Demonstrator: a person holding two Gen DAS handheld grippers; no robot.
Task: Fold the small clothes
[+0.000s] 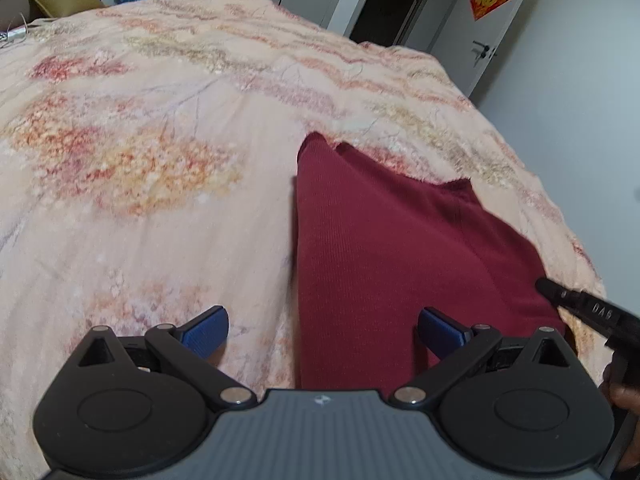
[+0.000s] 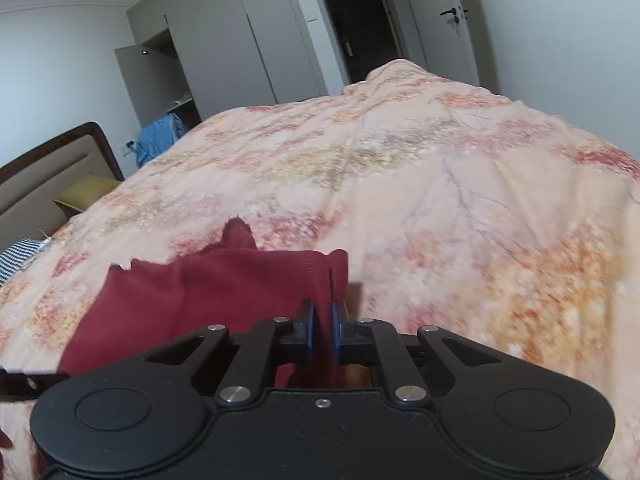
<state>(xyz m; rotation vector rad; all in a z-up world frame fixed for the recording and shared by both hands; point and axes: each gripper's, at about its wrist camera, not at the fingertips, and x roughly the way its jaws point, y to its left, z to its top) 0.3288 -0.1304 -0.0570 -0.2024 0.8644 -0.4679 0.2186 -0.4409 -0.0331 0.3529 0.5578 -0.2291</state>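
A dark red ribbed knit garment (image 1: 384, 248) lies on a peach floral quilted bedspread (image 1: 160, 168), at lower centre of both views. The left gripper (image 1: 322, 330) hovers above it, blue pads spread wide, gripping nothing. The right gripper (image 2: 322, 330) is nearly closed, pinching the garment's right edge.

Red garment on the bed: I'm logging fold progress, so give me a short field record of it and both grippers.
garment: dark red knit garment, partly folded, lying on the floral quilt
left gripper: left gripper open, pads apart over the garment's near edge, not pinching it
right gripper: right gripper nearly shut, pinching a fold of the garment
background: blue cloth by the wardrobe
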